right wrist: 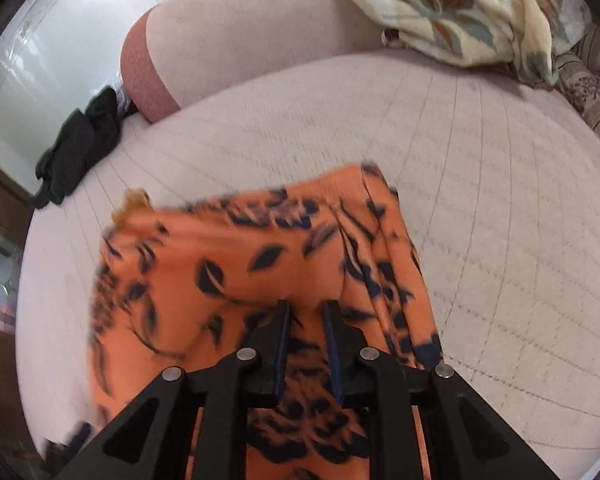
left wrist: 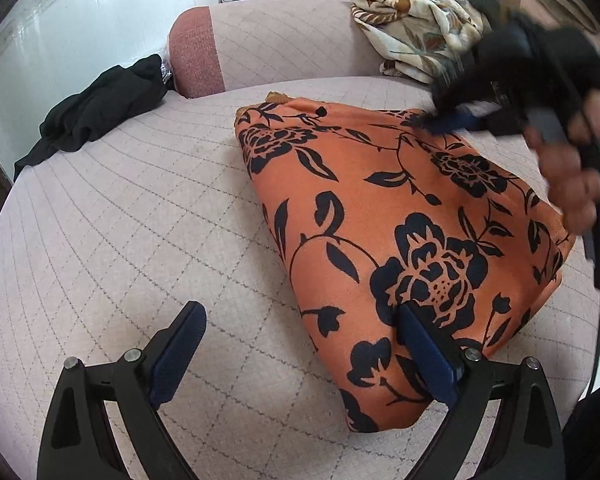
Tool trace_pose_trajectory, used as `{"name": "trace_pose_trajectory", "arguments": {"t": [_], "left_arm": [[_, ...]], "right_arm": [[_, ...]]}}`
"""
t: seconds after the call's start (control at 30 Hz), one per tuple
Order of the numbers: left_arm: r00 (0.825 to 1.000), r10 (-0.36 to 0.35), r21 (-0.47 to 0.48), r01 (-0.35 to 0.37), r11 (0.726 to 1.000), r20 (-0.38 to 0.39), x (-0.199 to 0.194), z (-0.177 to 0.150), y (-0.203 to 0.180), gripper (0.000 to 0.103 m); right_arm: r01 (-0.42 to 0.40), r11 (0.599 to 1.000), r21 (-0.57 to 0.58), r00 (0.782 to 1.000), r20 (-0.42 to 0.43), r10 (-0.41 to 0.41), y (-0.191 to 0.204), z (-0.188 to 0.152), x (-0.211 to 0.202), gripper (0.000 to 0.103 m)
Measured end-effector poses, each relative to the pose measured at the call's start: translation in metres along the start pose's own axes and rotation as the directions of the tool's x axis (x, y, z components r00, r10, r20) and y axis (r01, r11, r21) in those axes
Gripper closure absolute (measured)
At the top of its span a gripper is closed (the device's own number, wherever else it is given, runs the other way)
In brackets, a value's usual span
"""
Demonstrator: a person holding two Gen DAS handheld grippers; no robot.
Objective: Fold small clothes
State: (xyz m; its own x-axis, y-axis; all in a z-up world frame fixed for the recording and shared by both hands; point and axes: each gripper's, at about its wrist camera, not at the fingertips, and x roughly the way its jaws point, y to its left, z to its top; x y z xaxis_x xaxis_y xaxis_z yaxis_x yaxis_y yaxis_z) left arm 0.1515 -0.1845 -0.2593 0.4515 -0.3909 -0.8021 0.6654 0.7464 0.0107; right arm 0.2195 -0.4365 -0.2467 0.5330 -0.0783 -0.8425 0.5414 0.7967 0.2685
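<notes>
The bed (left wrist: 140,208), covered in a pale pink quilted spread, fills both views, its far edge cut off by the round lens border. A pink bolster (left wrist: 260,40) with a darker red end lies across the far side. On the bed's middle sits the orange cloth with a black flower print (left wrist: 380,208), folded into a thick rough wedge; in the right wrist view it is smeared with blur and its near part is hidden under the tongs' frame. A cream leaf-patterned blanket (left wrist: 416,28) is heaped at the far right, partly hidden in the left wrist view by the blurred right tongs (left wrist: 440,122). A crumpled black garment (left wrist: 96,116) lies at the far left edge of the bed, well apart from the orange cloth.

The person's right hand (left wrist: 572,168), blurred, grips the handle and points the right tongs down at the cloth's far right corner. Those tongs stand narrow, a small gap between the pads; I cannot tell whether any fabric is pinched. The left tongs (left wrist: 300,316) stand wide and angle downward, holding nothing: the right finger (left wrist: 428,356) lies against the cloth's near edge, the left finger (left wrist: 176,356) over bare spread.
</notes>
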Motion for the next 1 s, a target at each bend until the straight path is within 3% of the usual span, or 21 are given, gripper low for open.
{"name": "trace_pose_trajectory", "arguments": {"t": [0.07, 0.17, 0.3, 0.4, 0.53, 0.77, 0.9, 1.0], "left_arm": [[1.0, -0.007, -0.011, 0.007, 1.0, -0.001, 0.0, -0.002, 0.001, 0.005], [1.0, -0.014, -0.016, 0.014, 1.0, -0.003, 0.0, -0.004, 0.001, 0.005], [1.0, -0.017, -0.019, 0.017, 1.0, -0.008, -0.001, -0.003, 0.002, 0.005], [1.0, -0.011, -0.02, 0.011, 1.0, -0.015, 0.0, -0.003, 0.003, 0.005], [0.999, -0.028, -0.034, 0.027, 0.999, -0.03, 0.001, -0.001, 0.004, 0.004], [0.999, -0.02, -0.026, 0.019, 0.999, -0.032, 0.001, -0.001, 0.0, 0.004], [0.999, -0.018, -0.023, 0.017, 1.0, -0.03, 0.0, -0.001, -0.001, 0.004], [0.999, -0.013, -0.02, 0.012, 1.0, -0.033, 0.001, -0.002, -0.002, 0.004]], "right_arm": [[-0.135, 0.991, -0.016, 0.989, 0.05, 0.136, 0.015, 0.01, -0.006, 0.081], [-0.251, 0.963, -0.102, 0.965, 0.044, 0.257, 0.05, 0.019, -0.003, 0.081], [-0.392, 0.9, -0.19, 0.918, -0.022, 0.395, 0.1, 0.009, 0.009, 0.081], [-0.353, 0.906, -0.233, 0.932, -0.166, 0.321, 0.123, -0.005, 0.05, 0.077], [-0.396, 0.901, -0.178, 0.915, -0.159, 0.371, 0.114, -0.004, 0.053, 0.078], [-0.407, 0.894, -0.188, 0.914, -0.079, 0.399, 0.089, -0.016, -0.011, 0.078], [-0.388, 0.899, -0.205, 0.921, -0.101, 0.375, 0.075, -0.03, -0.015, 0.078], [-0.325, 0.925, -0.198, 0.94, -0.174, 0.293, 0.069, -0.044, 0.004, 0.077]]}}
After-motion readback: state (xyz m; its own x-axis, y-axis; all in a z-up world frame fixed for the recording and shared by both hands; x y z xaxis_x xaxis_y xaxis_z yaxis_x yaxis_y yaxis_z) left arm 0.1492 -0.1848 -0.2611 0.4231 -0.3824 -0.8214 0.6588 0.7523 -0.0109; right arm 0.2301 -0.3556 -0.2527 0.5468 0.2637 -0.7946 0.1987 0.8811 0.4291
